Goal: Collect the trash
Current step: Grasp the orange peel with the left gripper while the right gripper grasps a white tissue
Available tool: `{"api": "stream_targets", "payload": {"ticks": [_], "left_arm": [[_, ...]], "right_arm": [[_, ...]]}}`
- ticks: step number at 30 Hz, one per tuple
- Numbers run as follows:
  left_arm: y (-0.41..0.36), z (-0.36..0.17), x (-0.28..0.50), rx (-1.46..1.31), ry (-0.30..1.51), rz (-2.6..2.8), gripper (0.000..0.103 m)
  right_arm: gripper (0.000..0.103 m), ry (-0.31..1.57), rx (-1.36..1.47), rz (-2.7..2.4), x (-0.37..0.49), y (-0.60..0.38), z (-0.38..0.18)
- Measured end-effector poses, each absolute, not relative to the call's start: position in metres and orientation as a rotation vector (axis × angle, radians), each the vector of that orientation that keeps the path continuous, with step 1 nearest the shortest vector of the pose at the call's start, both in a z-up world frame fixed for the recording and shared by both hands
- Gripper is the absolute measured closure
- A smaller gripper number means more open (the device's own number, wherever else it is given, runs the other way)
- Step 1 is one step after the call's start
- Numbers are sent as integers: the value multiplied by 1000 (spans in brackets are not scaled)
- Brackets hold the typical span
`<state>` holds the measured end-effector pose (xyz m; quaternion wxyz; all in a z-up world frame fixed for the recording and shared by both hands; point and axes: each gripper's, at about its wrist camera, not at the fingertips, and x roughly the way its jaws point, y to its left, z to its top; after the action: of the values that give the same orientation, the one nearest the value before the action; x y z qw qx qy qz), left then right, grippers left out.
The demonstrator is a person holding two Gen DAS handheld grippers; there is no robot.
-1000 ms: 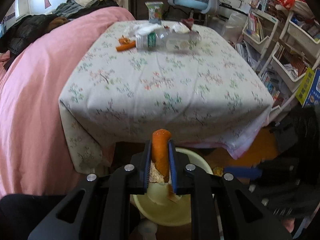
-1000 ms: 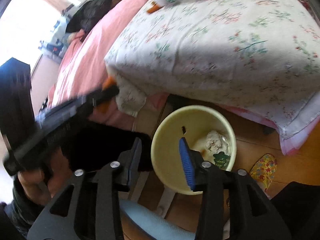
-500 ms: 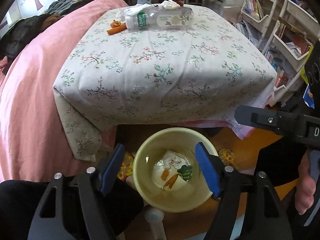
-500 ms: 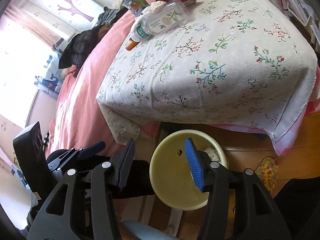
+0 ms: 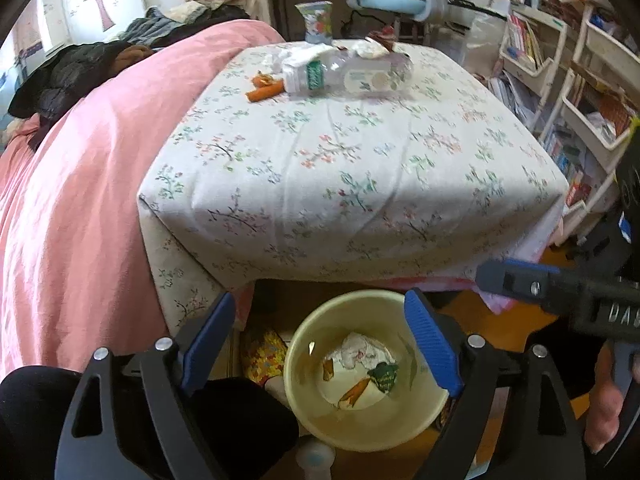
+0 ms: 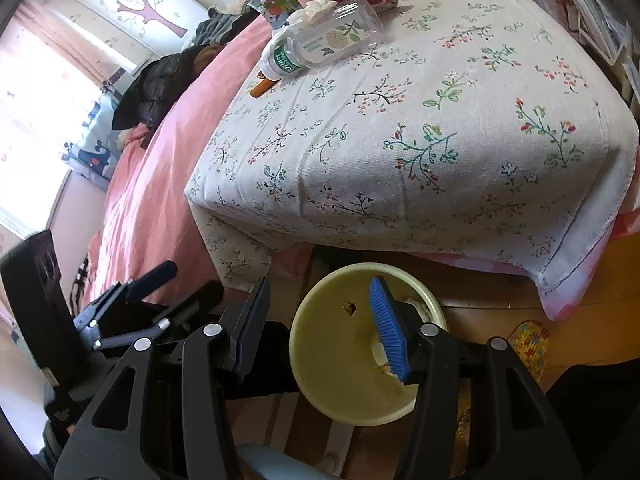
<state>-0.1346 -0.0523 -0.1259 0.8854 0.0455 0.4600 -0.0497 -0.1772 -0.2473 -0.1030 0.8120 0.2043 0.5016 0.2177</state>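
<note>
Bedroom clutter, one low table under a floral cloth, pink bed along its left edge, shelves off the right edge. At the table's far edge, left of middle: one clear bottle lying on its side, one orange peel strip just beside its cap end with a smaller peel bit touching it, white tissue bunched behind the bottle, one red wrapper at the far edge, one carton standing beyond it. One yellow bin on the floor below the table's near edge; inside it one crumpled tissue, two orange peel pieces, one green scrap. Left gripper hangs over the bin, jaws wide and opening, nothing between them, no pad touching anything. Right gripper about half open, empty, also above the bin, one blue pad over the rim. Right gripper also seen at the right edge of the left view, one hand on it. Two patterned slippers on the floor by the bin
</note>
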Motion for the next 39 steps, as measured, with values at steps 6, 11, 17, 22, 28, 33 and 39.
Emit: {"api": "stream_targets", "payload": {"ticks": [6,11,17,22,28,33,39], "left_arm": [[-41,-120,-119,44,925,-59,20],[-27,-107,-93,18,891,-25,20],[-3,-89,-46,9,862,4,20],[14,-83,-7,3,872,27,20],[19,-82,31,36,876,16,20],[27,-90,60,33,898,0,20],[26,-106,92,43,936,-53,20]], "right_arm": [[53,1045,382,458,-174,-241,-98],[53,1012,350,471,-161,-237,-83],[50,940,167,468,-107,-228,-45],[40,867,23,462,-51,-218,-23],[40,809,-38,447,5,-193,-22],[47,833,-60,402,39,-175,-33],[57,849,-112,370,56,-170,-46]]}}
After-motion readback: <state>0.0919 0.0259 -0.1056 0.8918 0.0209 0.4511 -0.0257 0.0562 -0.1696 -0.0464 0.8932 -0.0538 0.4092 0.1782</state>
